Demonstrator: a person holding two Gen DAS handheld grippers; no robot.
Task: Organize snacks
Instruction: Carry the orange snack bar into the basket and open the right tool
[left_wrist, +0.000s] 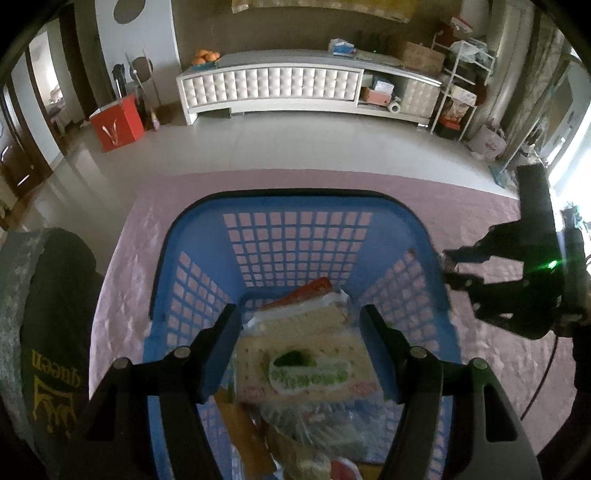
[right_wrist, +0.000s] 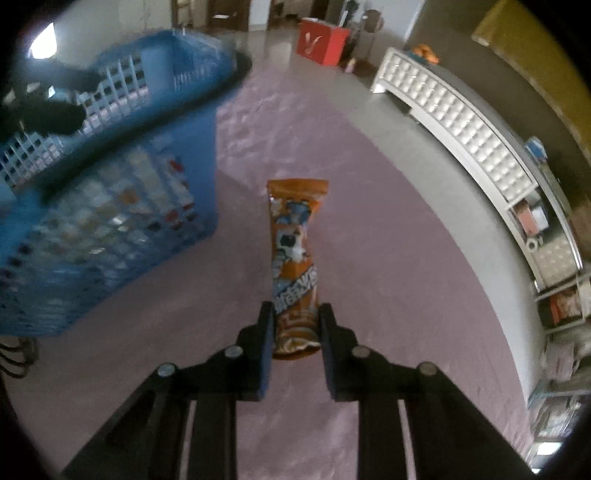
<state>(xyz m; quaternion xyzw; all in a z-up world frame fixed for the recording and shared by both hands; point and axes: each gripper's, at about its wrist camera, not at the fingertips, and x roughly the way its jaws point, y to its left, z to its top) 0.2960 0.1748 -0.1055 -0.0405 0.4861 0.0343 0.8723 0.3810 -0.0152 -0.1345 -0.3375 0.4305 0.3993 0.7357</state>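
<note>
Right gripper (right_wrist: 294, 325) clamped on the lower end of a long orange foil snack packet (right_wrist: 295, 258), packet jutting forward over pink cloth (right_wrist: 388, 277), blue plastic lattice basket (right_wrist: 110, 206) left, left gripper (left_wrist: 300, 350) wide apart, holding nothing, above cracker packet (left_wrist: 306, 365) inside basket

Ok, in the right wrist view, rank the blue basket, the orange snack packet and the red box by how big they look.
1. blue basket: by far the largest, filling the left side.
2. orange snack packet: clamped by the right gripper.
3. red box: smallest looking, but it stands far across the floor, so its true size against the packet is unsure.
</note>
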